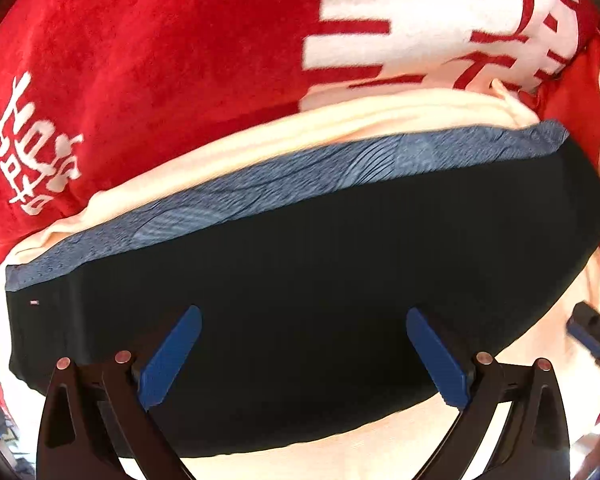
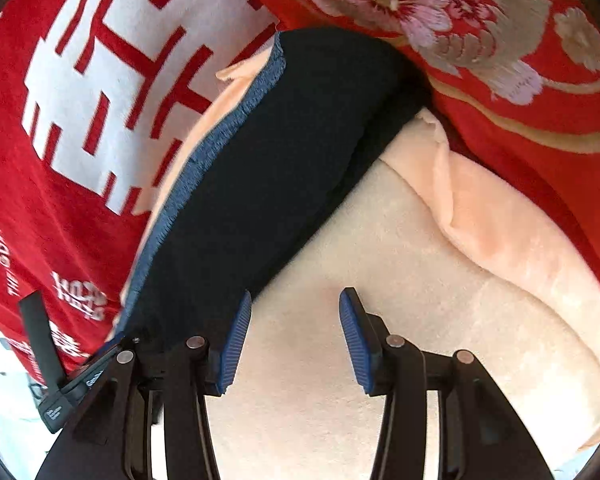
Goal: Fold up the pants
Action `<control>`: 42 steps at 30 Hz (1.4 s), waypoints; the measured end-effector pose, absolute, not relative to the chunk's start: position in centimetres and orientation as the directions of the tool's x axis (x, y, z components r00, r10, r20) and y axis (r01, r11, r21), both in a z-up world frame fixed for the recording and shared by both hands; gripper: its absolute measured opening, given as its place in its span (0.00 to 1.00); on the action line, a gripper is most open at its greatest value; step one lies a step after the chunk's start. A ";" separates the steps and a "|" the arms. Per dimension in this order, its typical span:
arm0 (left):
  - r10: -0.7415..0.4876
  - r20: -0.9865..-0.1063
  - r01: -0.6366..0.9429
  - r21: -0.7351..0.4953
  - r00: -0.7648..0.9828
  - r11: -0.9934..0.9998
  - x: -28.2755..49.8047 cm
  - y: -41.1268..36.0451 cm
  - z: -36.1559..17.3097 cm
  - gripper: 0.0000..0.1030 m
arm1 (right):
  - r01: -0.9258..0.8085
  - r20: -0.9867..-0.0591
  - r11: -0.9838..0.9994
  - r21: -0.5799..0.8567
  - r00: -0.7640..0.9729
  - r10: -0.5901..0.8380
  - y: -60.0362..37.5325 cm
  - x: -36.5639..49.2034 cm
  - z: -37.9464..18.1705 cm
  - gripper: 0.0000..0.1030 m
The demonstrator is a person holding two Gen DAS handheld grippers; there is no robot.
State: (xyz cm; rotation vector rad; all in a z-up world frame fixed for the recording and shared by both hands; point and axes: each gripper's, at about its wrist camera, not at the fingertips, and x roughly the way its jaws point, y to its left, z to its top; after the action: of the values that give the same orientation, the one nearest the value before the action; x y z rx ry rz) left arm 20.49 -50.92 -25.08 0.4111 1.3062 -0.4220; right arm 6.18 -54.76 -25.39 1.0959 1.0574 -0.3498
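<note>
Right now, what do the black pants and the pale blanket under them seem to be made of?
The black pants look like a smooth, matte knit, perhaps stretch fabric; their blue waistband shows fine ribbing, likely elastic. The pale blanket looks like plush fleece, with a soft, short nap and a faint sheen. The exact fibres cannot be told.

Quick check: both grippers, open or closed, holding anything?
Left gripper: open, empty, above the black pants.
Right gripper: open, empty, above the cream blanket.

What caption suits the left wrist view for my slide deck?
Open left gripper hovers over folded black pants with blue waistband, on a cream blanket.
</note>
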 end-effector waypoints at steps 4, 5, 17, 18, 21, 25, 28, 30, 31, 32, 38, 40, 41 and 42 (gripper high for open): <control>-0.099 -0.975 0.495 0.012 0.198 0.869 20.3 -54.0 -24.1 1.00 | 0.678 -0.785 0.402 0.616 0.575 0.232 -55.9 6.8 -25.6 0.49; -0.107 -0.974 0.495 0.005 0.198 0.869 20.1 -54.8 -24.2 1.00 | 0.679 -0.775 0.380 0.629 0.591 0.226 -56.2 6.8 -25.9 0.49; -0.115 -0.963 0.483 0.018 0.244 0.875 16.7 -56.7 -25.5 1.00 | 0.607 -0.656 0.293 0.739 0.747 0.108 -58.0 9.1 -28.6 0.48; -0.116 -0.962 0.486 0.020 0.247 0.874 16.6 -56.7 -25.7 1.00 | 0.608 -0.663 0.312 0.730 0.740 0.110 -58.1 10.2 -28.6 0.49; -0.118 -0.962 0.488 0.018 0.247 0.873 16.3 -55.9 -26.8 1.00 | 0.630 -0.698 0.330 0.703 0.700 0.151 -58.6 11.9 -28.3 0.19; -0.094 -0.969 0.450 0.020 0.230 0.893 16.8 -55.7 -23.9 0.83 | 0.602 -0.692 0.380 0.702 0.702 0.167 -58.4 12.0 -26.1 0.13; -0.086 -0.959 0.420 0.036 0.269 0.907 16.4 -54.7 -22.4 0.83 | 0.549 -0.683 0.476 0.687 0.712 0.165 -57.4 12.5 -22.9 0.13; -0.078 -0.976 0.448 0.023 0.205 0.894 15.7 -55.3 -24.2 0.83 | 0.524 -0.685 0.528 0.669 0.710 0.163 -56.5 13.0 -21.6 0.13; -0.066 -0.974 0.464 0.042 0.215 0.885 15.2 -55.7 -25.0 0.83 | 0.514 -0.690 0.550 0.658 0.704 0.169 -56.0 13.4 -21.2 0.13; -0.084 -0.960 0.481 0.058 0.268 0.875 14.5 -55.9 -24.9 0.83 | 0.502 -0.700 0.578 0.643 0.692 0.178 -55.3 13.9 -20.9 0.13; -0.157 -0.947 0.518 0.011 0.279 0.855 13.4 -55.3 -24.5 0.83 | 0.421 -0.732 0.732 0.535 0.665 0.152 -51.6 16.0 -17.7 0.13; -0.164 -0.946 0.531 0.009 0.279 0.848 13.5 -54.9 -24.4 0.83 | 0.394 -0.746 0.773 0.496 0.649 0.147 -50.1 16.7 -16.8 0.13; -0.177 -0.948 0.528 -0.012 0.263 0.849 13.7 -54.6 -24.1 0.83 | 0.381 -0.752 0.792 0.477 0.643 0.145 -49.4 17.1 -16.3 0.13; -0.186 -0.952 0.519 -0.034 0.243 0.854 13.9 -54.2 -23.8 0.83 | 0.367 -0.761 0.816 0.447 0.635 0.132 -48.5 17.4 -15.7 0.13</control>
State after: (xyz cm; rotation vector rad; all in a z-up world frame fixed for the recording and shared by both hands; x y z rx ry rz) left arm 13.92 -54.16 -23.76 0.3154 1.2375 -0.4928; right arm 17.42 -48.54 -15.68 0.6218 0.8866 -0.1444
